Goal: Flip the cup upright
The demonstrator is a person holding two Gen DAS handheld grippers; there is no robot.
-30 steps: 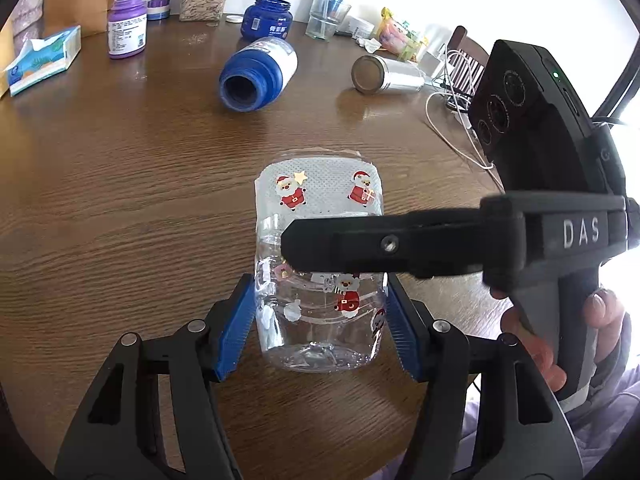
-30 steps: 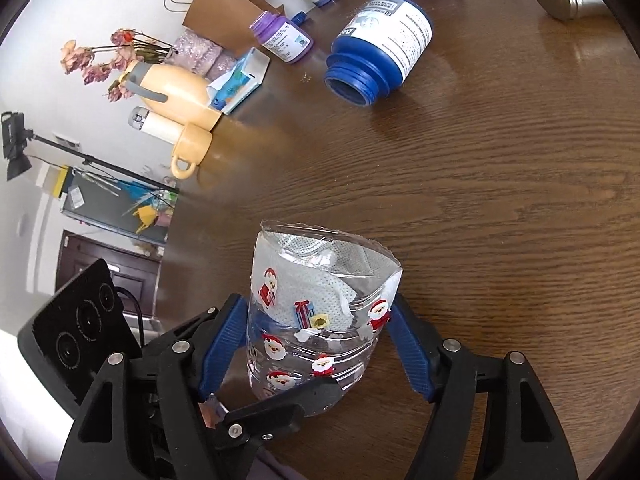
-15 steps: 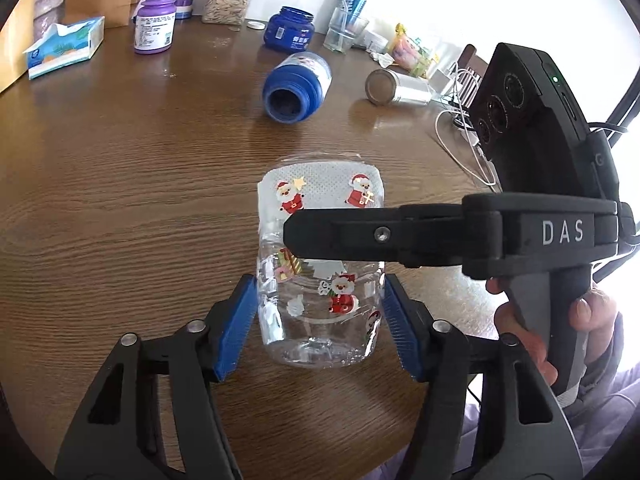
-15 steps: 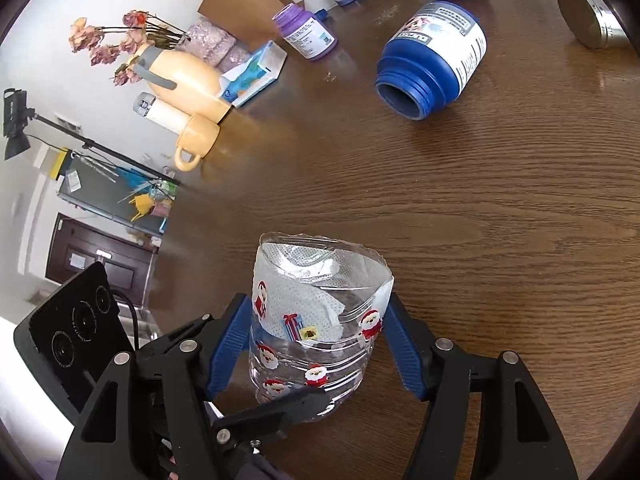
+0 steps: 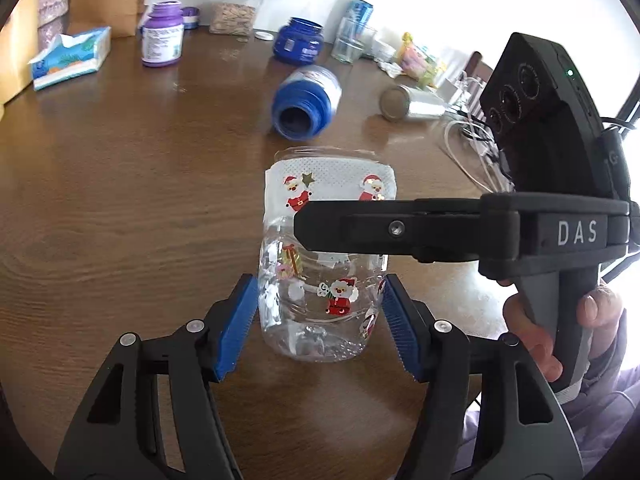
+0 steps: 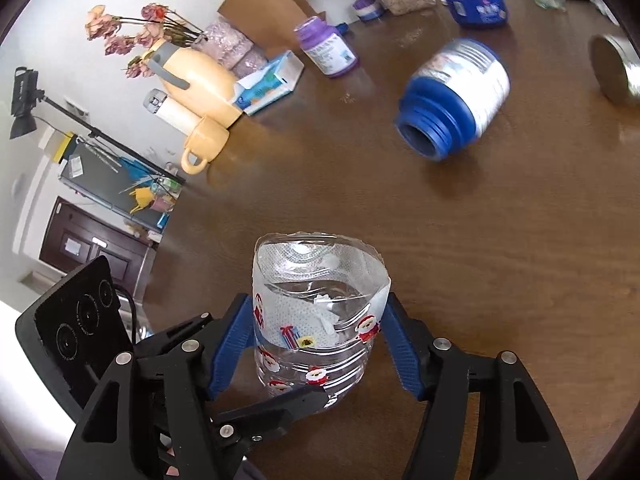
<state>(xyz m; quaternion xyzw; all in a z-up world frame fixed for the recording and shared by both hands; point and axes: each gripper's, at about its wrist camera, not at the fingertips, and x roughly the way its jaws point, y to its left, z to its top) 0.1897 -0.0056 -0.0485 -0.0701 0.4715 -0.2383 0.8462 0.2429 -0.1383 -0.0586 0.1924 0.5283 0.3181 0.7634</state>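
Both tools around upright cup

cup: lifted more upright | both tools: raised, pulled back slightly

- In the left wrist view, a band across the upper half of the cup is covered by a finger of the right gripper.
- In the right wrist view, the cup's base is hidden behind a finger of the left gripper.
- Contact between either gripper's blue pads and the cup's wall cannot be made out.
- The blue bottle lying on its side is blurred, and its label cannot be read.
- The metal can is cut off by the right edge.
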